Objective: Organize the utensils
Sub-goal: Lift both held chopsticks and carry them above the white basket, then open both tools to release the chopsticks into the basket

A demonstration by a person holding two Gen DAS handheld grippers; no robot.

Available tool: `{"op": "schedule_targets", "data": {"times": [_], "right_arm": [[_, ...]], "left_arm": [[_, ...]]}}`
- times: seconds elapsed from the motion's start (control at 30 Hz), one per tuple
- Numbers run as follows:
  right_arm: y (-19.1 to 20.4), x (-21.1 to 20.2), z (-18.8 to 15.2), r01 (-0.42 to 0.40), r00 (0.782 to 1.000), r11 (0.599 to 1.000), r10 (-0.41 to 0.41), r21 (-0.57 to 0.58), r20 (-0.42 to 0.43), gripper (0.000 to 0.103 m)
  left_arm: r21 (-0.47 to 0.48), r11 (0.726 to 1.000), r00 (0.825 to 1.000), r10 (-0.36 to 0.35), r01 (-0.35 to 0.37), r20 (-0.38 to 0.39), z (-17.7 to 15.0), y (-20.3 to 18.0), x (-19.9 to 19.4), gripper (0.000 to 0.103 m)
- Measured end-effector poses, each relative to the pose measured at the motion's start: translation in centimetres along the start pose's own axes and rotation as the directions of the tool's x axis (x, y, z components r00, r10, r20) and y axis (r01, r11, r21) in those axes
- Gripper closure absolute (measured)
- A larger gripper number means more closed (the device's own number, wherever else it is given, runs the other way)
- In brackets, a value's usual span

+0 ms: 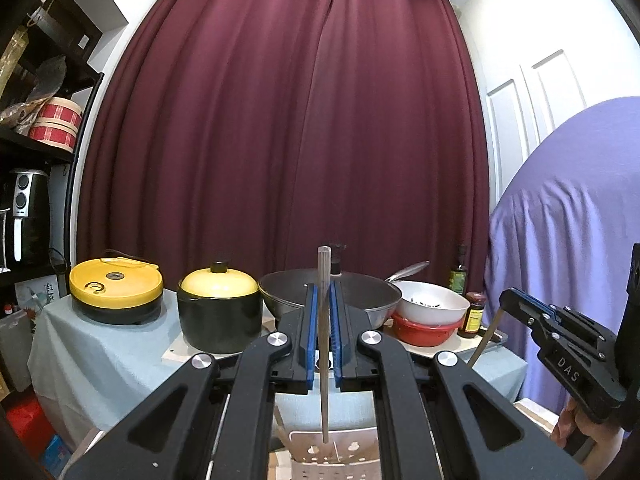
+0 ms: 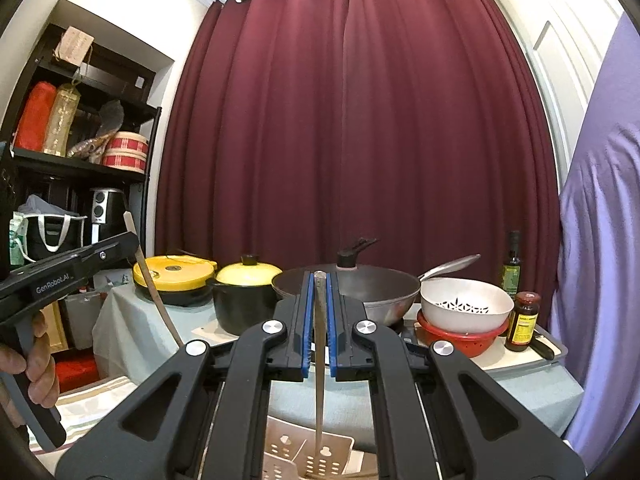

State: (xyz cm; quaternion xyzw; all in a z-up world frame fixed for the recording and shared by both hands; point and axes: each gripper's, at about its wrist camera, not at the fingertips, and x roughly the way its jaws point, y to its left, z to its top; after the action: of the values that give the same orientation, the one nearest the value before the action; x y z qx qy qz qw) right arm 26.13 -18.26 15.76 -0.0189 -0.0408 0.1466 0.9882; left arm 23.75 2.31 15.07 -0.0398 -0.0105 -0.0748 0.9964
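In the left wrist view, the left gripper [image 1: 324, 292] points level at a dark red curtain [image 1: 280, 120], its blue-padded jaws pinched tight on a single chopstick [image 1: 323, 344] that stands upright between them, its top poking above the pads at twelve o'clock and its lower tip hanging just over a perforated white utensil holder [image 1: 334, 450] at six o'clock. Beyond the fingers a cloth-covered table [image 1: 104, 356] carries a yellow-lidded cooker [image 1: 116, 286] at ten o'clock, a black pot with a yellow lid [image 1: 219, 308], a dark wok [image 1: 360, 292] and a white colander [image 1: 434, 302] nested in a red one. At three to four o'clock the right gripper [image 1: 506, 300] enters, clamped on a second chopstick [image 1: 486, 334] that slants downward. In the right wrist view, the right gripper [image 2: 319, 280] likewise has its jaws closed narrow on the second chopstick [image 2: 319, 360], held upright, its lower end reaching down into the utensil holder [image 2: 288, 446] at six o'clock. At nine o'clock a hand [image 2: 36, 360] grips the handle of the left gripper [image 2: 132, 240], whose chopstick [image 2: 154, 292] curves down toward the table [image 2: 120, 332]. The pot [image 2: 244, 300], wok [image 2: 372, 288] and colander [image 2: 466, 304] sit straight ahead.
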Motion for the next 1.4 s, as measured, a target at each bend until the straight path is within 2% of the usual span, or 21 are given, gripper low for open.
{"op": "schedule_targets", "data": {"times": [0.33,0.63,0.9,1.2,1.3,1.37,1.4], "right_arm": [[-0.5,3.5,-4.3,0.007,0.996,1.000,-0.004,0.029,-0.094,0.097],[0.0,4.9,-6.9,0.009,0.987,1.000,-0.004,0.029,-0.158,0.096],[0.3,5.5,-8.9,0.013,0.977,1.000,-0.008,0.024,-0.213,0.096],[0.4,5.6,-9.4,0.021,0.971,0.999,-0.013,0.029,-0.237,0.096],[0.4,5.4,-9.5,0.023,0.971,0.999,-0.014,0.032,-0.240,0.092],[0.3,5.3,-9.5,0.031,0.971,0.999,-0.022,0.033,-0.237,0.077],[0.2,5.2,-9.5,0.032,0.972,0.999,-0.023,0.035,-0.235,0.076]], "left_arm": [[0.030,1.000,0.996,0.009,-0.006,-0.086,-3.8,-0.5,3.0,0.096],[0.032,0.999,0.988,0.022,-0.017,-0.154,-6.8,-0.6,4.4,0.096],[0.041,0.999,0.981,0.028,-0.020,-0.192,-8.1,-0.8,5.0,0.096],[0.042,0.999,0.974,0.033,-0.024,-0.223,-8.7,-0.9,5.4,0.096],[0.034,0.999,0.972,0.030,-0.023,-0.233,-8.9,-0.9,5.4,0.096],[0.036,0.999,0.971,0.034,-0.026,-0.235,-8.9,-0.9,5.4,0.094],[0.036,0.999,0.971,0.035,-0.027,-0.237,-8.9,-0.9,5.4,0.089]]}}
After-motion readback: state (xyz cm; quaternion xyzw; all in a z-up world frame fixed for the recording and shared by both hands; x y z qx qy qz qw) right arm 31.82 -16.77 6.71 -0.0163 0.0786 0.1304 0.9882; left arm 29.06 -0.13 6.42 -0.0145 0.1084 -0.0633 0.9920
